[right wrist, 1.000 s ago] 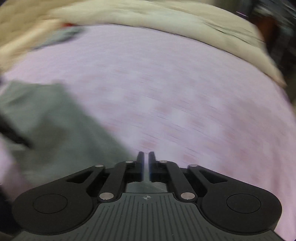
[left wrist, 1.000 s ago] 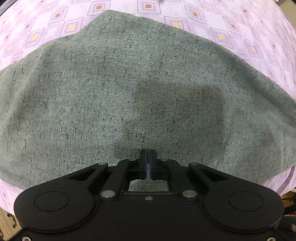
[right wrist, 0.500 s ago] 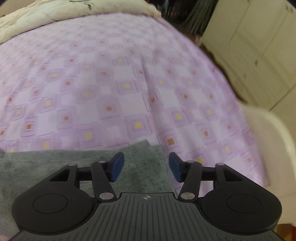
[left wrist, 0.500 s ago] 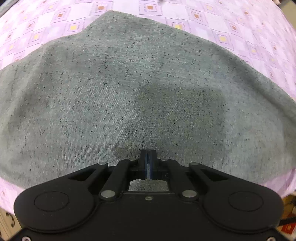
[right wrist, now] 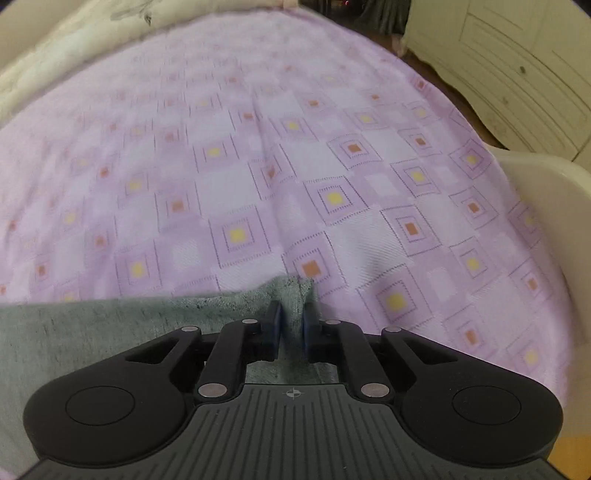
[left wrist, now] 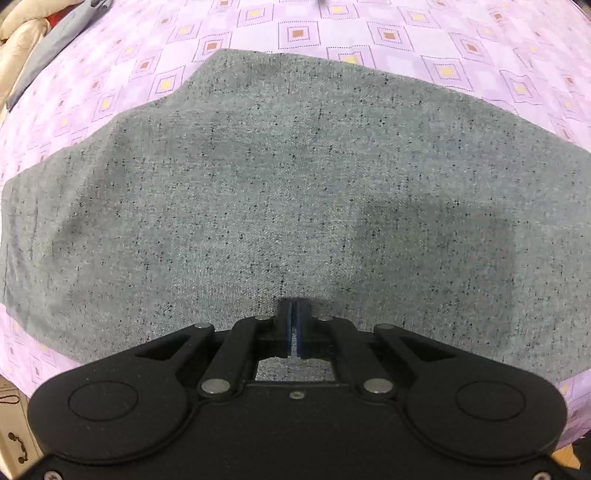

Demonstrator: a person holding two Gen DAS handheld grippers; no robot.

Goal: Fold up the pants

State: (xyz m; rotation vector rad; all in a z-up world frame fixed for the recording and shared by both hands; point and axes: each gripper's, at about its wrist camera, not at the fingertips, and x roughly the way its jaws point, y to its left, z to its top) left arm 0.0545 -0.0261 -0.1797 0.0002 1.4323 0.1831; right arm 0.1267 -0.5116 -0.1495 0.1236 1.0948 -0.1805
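Note:
Grey speckled pants [left wrist: 295, 184] lie flat on a purple patterned bedsheet [left wrist: 295, 33]. My left gripper [left wrist: 294, 302] points straight down onto their near part, pads together, tips against the cloth. Whether a thin fold is pinched between them I cannot tell. In the right wrist view a corner of the pants [right wrist: 110, 325] reaches the middle of the lower frame. My right gripper [right wrist: 293, 308] is closing on that corner, and a raised fold of grey cloth fills the narrow gap between its blue pads.
Purple sheet [right wrist: 258, 166] stretches far ahead of the right gripper. A cream duvet [right wrist: 55, 48] lies along the far left, a cream board [right wrist: 546, 206] edges the bed on the right, and a pale wardrobe [right wrist: 517, 66] stands beyond. A grey-blue cloth [left wrist: 55, 40] lies at the far left.
The right gripper swung over to the pants' corner, opened wide, then closed on it. The left gripper slid sideways over the pants, bringing their left edge into view.

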